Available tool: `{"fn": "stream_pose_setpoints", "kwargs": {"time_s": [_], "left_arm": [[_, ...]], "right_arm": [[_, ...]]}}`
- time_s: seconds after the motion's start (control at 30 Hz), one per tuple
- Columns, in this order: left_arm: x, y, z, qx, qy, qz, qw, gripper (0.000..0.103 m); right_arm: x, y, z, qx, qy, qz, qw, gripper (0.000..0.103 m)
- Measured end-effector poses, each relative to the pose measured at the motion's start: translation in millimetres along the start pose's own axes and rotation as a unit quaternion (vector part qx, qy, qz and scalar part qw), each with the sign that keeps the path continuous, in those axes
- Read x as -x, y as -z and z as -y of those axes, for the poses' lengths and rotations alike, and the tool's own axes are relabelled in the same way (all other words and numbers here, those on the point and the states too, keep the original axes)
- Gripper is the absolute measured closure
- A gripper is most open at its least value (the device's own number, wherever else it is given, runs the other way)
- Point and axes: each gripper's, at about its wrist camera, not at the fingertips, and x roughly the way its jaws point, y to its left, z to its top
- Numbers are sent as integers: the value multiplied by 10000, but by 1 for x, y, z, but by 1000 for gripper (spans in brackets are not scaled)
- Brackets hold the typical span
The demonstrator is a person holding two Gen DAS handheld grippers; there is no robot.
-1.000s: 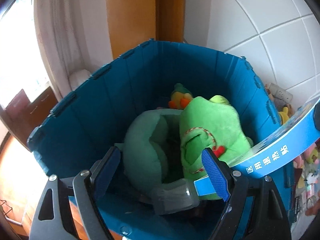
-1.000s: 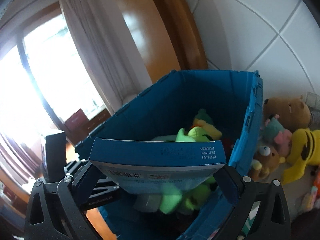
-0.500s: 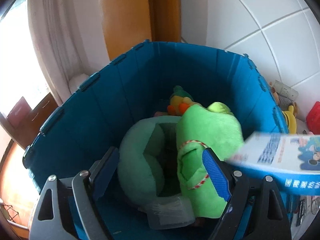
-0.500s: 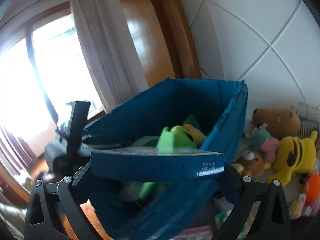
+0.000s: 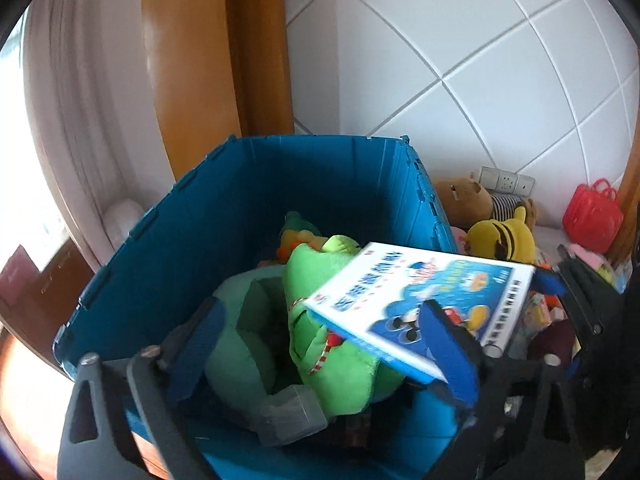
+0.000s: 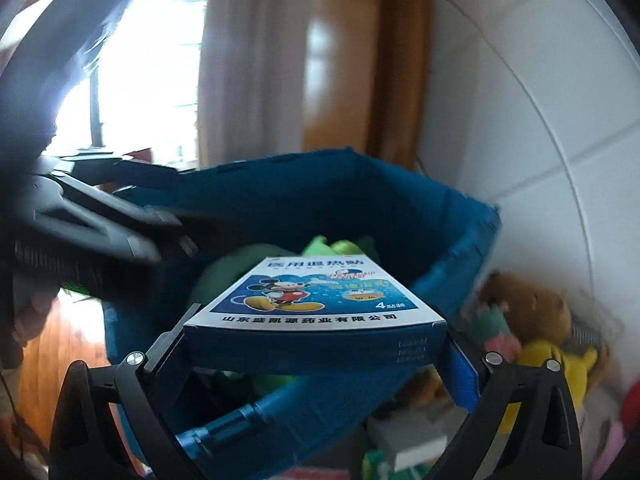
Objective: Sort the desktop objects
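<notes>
My right gripper (image 6: pixel 316 344) is shut on a flat blue medicine box (image 6: pixel 316 300) with a cartoon mouse on it, held level over the near rim of the blue storage bin (image 6: pixel 400 208). The box (image 5: pixel 420 304) also shows in the left wrist view, reaching in from the right over the bin (image 5: pixel 224 216). My left gripper (image 5: pixel 320 348) is open and empty above the bin, over a green plush frog (image 5: pixel 332 360) and a pale green cushion (image 5: pixel 240 344).
Plush toys lie right of the bin: a brown bear (image 5: pixel 464 200), a yellow striped toy (image 5: pixel 504 236). A red toy basket (image 5: pixel 592 212) stands by the tiled wall. A curtain and wooden door frame (image 5: pixel 188 64) are behind. A clear plastic piece (image 5: pixel 288 412) lies in the bin.
The right gripper has turned the box flat, face up, and carried it further over the bin. The left gripper has tilted up and drawn back slightly.
</notes>
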Motion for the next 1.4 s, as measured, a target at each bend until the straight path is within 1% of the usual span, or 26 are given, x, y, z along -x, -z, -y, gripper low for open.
{"fn": "stream_pose_setpoints", "kwargs": {"time_s": [0.07,0.13,0.2,0.27,0.33,0.37,0.47,0.53,0.57,0.6,0.63,0.7,0.8,0.87,0.93,0.97,1.0,1.03,1.07,1.1,1.13,1.17,1.2,1.27,1.33,1.4], "left_arm": [[-5,0,5,-102,61,-93,9999,2],[-10,1,11,-199,97,-168,9996,2],[-16,1,18,-351,-48,-185,9992,2],[-26,0,23,-502,-314,-239,9980,2],[-28,0,21,-434,-196,-302,9984,2],[-27,-1,20,-388,-86,-310,9987,2],[-12,-2,18,-280,465,-142,9984,2],[-12,-1,19,-305,633,-175,9974,2],[-12,0,19,-288,777,-215,9963,2],[-13,0,16,-203,1059,-307,9937,2],[-13,1,15,-167,1224,-374,9916,2],[-14,5,20,-321,1053,-404,9931,1],[-21,11,27,-534,945,-473,9930,0],[-25,15,32,-619,816,-472,9936,0],[-28,18,34,-616,709,-478,9944,0],[-31,19,33,-607,534,-455,9957,0],[-35,19,31,-603,121,-396,9973,0],[-42,19,26,-572,-441,-333,9968,0],[-51,18,15,-427,-1022,-347,9932,4],[-60,16,0,-155,-886,-556,9944,8],[-66,15,-15,146,-705,-745,9946,11],[-68,16,-26,392,-544,-828,9943,12],[-66,16,-26,344,-632,-769,9944,12],[-62,17,-23,193,-670,-690,9952,12],[-57,18,-19,167,-594,-649,9960,11],[-52,20,-15,138,-530,-608,9966,10]], "right_arm": [[-3,-2,-5,221,-60,44,9997,0],[-6,-1,-9,387,-30,20,9992,0],[-8,0,-13,552,1,-3,9985,0],[-11,2,-17,717,31,-27,9974,0],[-12,3,-21,894,80,-28,9960,0],[-13,5,-24,984,110,-19,9951,0],[-16,4,-13,762,-76,39,9971,0],[-15,3,-4,561,-283,116,9980,0],[-15,3,1,461,-389,153,9981,0],[-16,4,3,400,-539,177,9976,0],[-16,6,5,394,-614,252,9970,0],[-17,8,6,369,-714,350,9961,0],[-14,9,3,398,-818,381,9951,1],[-18,10,-3,510,-617,291,9964,1],[-18,16,-7,479,-460,291,9974,1],[-15,20,-8,435,-376,324,9978,1],[-13,24,-9,393,-297,359,9981,1],[-6,27,-11,373,-360,469,9976,0],[1,31,-12,354,-423,580,9968,0],[7,33,-10,351,-469,722,9957,0],[17,36,-10,354,-428,804,9952,0],[27,39,-9,354,-385,884,9947,0],[32,41,-4,267,-310,883,9952,0],[34,41,7,30,-232,902,9957,0],[36,41,17,-202,-146,915,9955,0],[38,40,19,-274,-43,918,9954,0]]}}
